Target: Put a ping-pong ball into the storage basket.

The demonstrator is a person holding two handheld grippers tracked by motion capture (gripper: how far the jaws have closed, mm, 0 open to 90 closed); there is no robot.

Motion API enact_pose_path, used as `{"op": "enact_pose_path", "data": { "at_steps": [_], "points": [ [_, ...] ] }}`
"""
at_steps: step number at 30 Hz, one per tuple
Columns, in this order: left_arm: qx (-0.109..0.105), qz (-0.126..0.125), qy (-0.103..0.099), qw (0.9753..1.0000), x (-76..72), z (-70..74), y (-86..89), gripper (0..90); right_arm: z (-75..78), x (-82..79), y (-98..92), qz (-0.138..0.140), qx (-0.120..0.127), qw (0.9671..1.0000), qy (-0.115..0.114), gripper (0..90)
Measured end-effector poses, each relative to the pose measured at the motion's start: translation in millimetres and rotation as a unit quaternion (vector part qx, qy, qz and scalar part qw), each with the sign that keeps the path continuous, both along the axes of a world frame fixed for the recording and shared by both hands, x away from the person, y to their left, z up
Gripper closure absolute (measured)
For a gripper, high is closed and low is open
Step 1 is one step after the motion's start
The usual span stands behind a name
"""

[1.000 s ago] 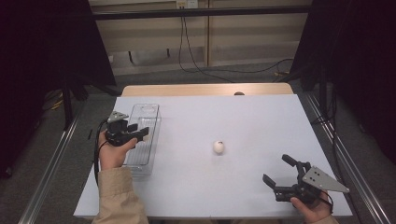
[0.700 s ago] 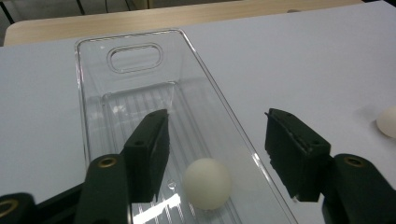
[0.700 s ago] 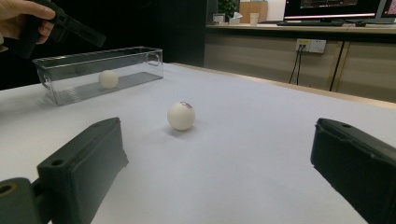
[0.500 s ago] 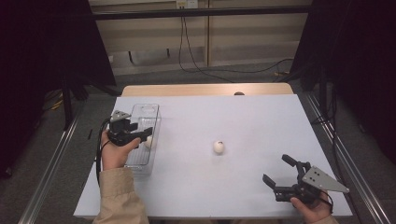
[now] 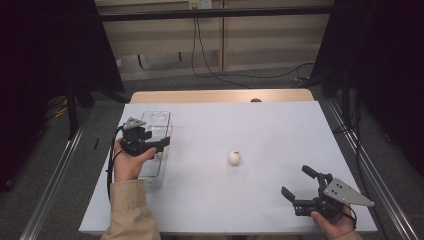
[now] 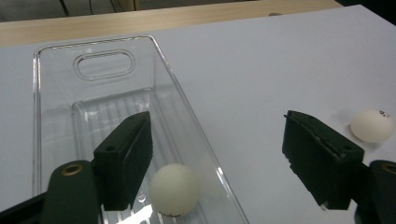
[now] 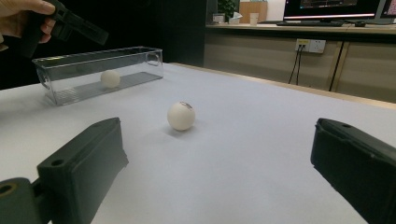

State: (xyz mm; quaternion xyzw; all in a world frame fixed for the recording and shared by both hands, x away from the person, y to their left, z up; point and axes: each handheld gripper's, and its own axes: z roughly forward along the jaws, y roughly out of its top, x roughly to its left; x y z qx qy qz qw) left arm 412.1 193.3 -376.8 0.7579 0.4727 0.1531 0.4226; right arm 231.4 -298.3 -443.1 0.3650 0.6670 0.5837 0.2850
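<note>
Two small white plastic balls are in sight: one (image 6: 175, 189) lies inside the clear rectangular plastic bin (image 5: 161, 121) near the white table's (image 5: 280, 125) left edge, the other ball (image 5: 234, 157) sits mid-table. My left gripper (image 5: 156, 145) hangs over the bin, jaws wide. My right gripper (image 5: 296, 184), near the front right corner, gapes too, seemingly just above the surface.

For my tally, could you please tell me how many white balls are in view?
2: one ball inside the clear bin, one ball loose on the table mid-surface. None seems hidden.
</note>
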Motion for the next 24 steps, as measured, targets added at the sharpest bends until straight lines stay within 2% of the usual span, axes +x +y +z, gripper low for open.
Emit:
{"op": "enact_pose_path", "data": {
  "at_steps": [16, 24],
  "points": [
    [0.01, -0.029, 0.007, 0.9995, 0.8, -0.6, -17.0, 18.7, 0.0, 1.1, 0.0, 0.001, 0.001, 1.0, 0.001, 2.3],
    [0.011, -0.035, 0.007, 0.9993, 0.9, -0.6, -23.0, 17.5, -0.1, 1.1, -0.4, 0.0, 0.002, 1.0, 0.001, 2.2]
  ]
}}
